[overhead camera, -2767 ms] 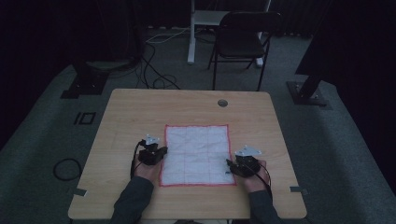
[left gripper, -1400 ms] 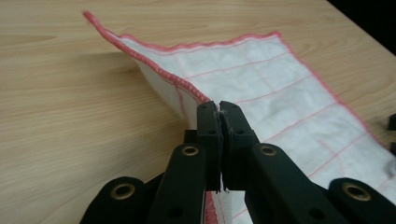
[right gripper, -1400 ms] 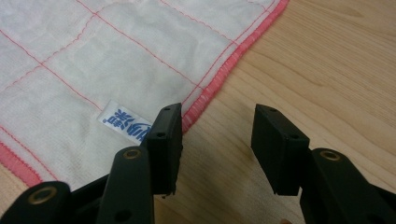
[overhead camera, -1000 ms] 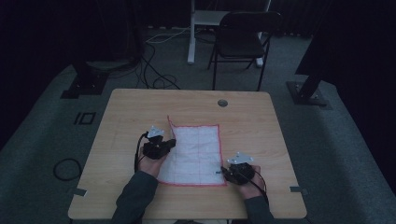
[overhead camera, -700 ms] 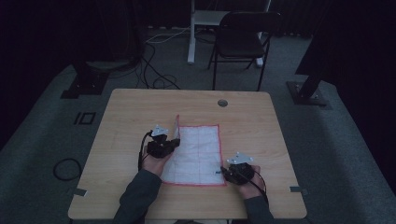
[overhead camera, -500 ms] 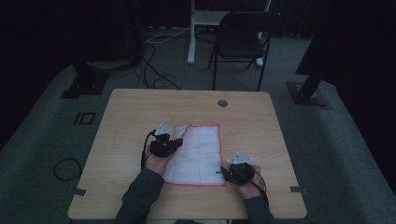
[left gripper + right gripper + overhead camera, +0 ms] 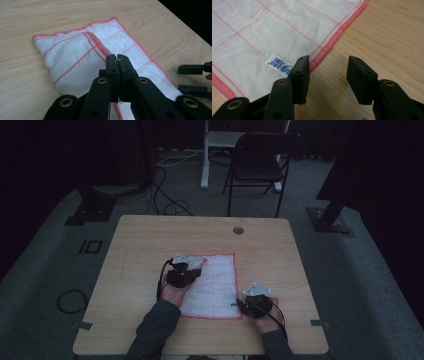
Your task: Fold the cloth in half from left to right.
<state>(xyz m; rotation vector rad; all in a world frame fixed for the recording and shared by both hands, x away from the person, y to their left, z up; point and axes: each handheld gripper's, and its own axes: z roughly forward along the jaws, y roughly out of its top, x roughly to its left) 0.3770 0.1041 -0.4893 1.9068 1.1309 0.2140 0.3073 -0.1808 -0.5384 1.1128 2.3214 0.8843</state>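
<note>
Cloth [image 7: 216, 285] now folded further rightward under left tool [image 7: 192, 271] than before.

Lying near the middle of the table [image 7: 150, 245], toward the person's edge — cloth [image 7: 217, 285], its left part doubled over onto the rest. Sitting over the cloth's left fold, pinching the folded edge: left gripper [image 7: 192, 269]. Resting on the table just off the cloth's near right corner: right gripper [image 7: 239, 304], jaws apart, one over the cloth's edge beside the sewn label [image 7: 279, 63]. Lying behind the cloth near the far edge — round hole [image 7: 238, 230]. Standing beyond the table: chair [image 7: 260, 162].
</note>
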